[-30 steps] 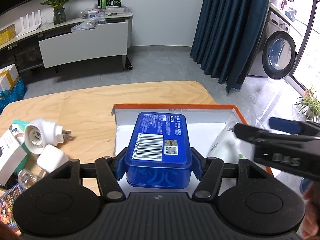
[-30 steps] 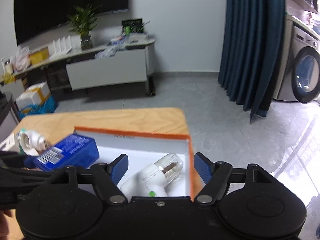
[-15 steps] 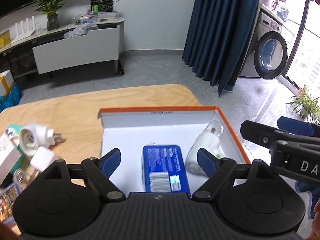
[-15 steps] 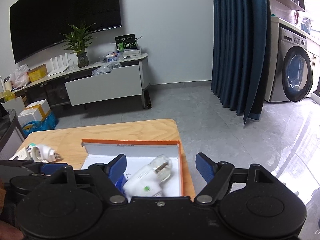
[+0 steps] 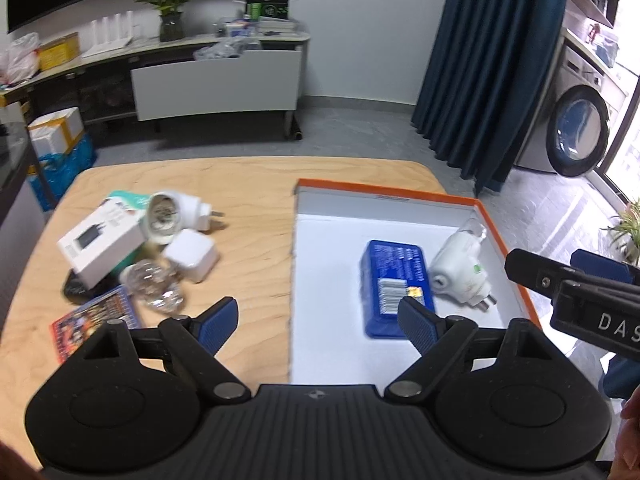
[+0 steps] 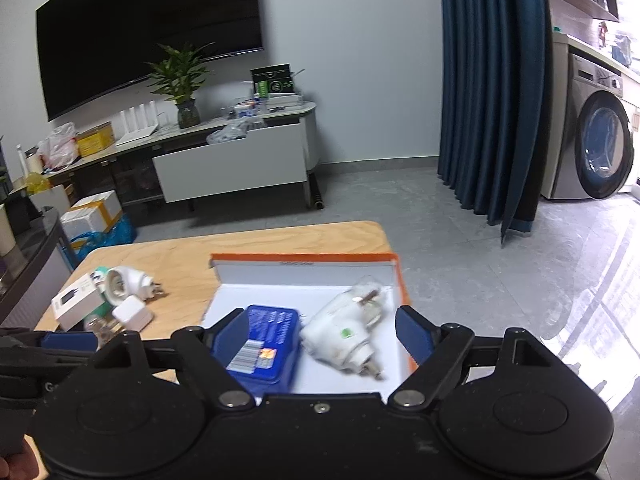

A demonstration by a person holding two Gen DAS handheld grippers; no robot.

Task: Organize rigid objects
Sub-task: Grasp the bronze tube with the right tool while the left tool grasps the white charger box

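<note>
Now the blue case [image 5: 396,286] and white plug [image 5: 460,270] are lying released in the box [image 5: 384,196], right of frame. Both the left gripper [image 5: 316,320] and right gripper [image 6: 320,330], jaws just opened, are being held apart and empty. Next, an item from the pile [image 5: 132,248] at left is likely being targeted.

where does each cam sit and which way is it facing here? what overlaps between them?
Left wrist: sits on the left claw, looking forward and down over the wooden table, loose clutter left, orange-rimmed box right; its own open blue-padded fingers show, the right claw's body enters from the right edge.
Right wrist: sits on the right claw, looking forward and down across the box toward the TV wall; own open fingers show, the left claw at lower left.
Shared: the box holding the blue case and white plug adapter, the table clutter, curtain, washing machine.
</note>
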